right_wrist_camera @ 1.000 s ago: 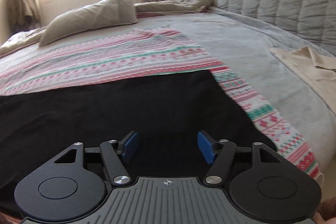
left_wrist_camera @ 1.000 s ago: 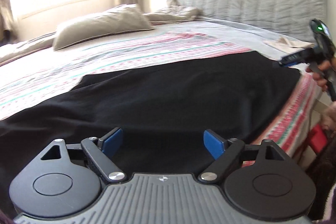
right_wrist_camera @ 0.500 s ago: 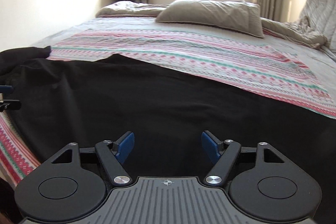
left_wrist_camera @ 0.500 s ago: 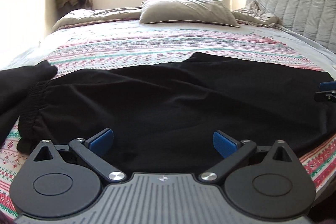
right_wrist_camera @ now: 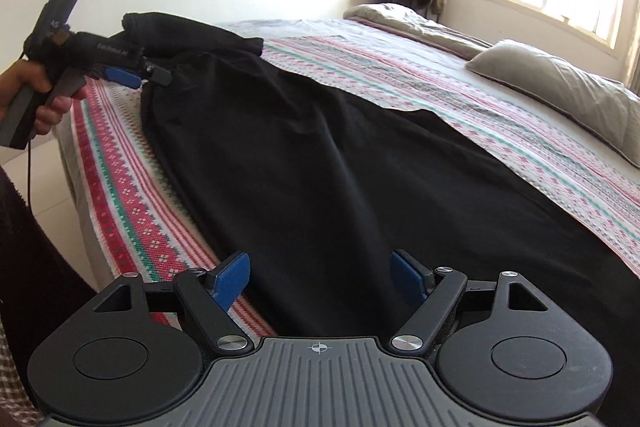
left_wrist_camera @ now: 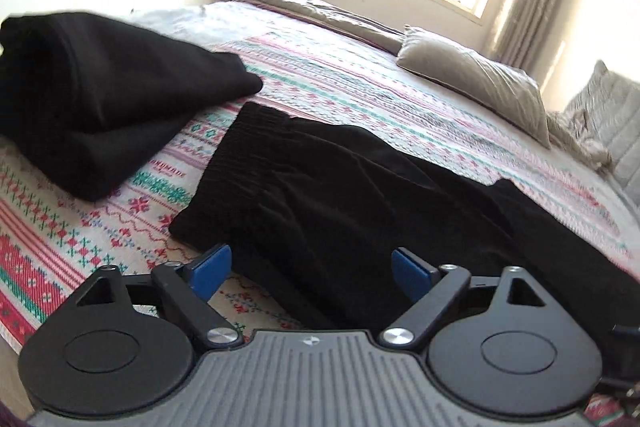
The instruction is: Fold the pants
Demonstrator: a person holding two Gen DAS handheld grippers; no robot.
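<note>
Black pants (left_wrist_camera: 340, 195) lie flat along the near edge of the bed, waistband at the left end; they also show in the right wrist view (right_wrist_camera: 320, 163). My left gripper (left_wrist_camera: 310, 273) is open and empty, hovering just above the waistband's near corner. It also shows in the right wrist view (right_wrist_camera: 132, 77), at the waistband end. My right gripper (right_wrist_camera: 320, 279) is open and empty, low over the pants' near edge further along the legs.
A folded black garment (left_wrist_camera: 92, 95) lies left of the waistband on the patterned bedspread (left_wrist_camera: 360, 87). A grey pillow (left_wrist_camera: 476, 83) lies at the far side under the window. The bed edge (right_wrist_camera: 116, 195) drops to the floor at the left.
Both wrist views have swung leftwards along the bed. My left gripper has moved to the waistband end, and the folded black garment has come into view. Both grippers stay open.
</note>
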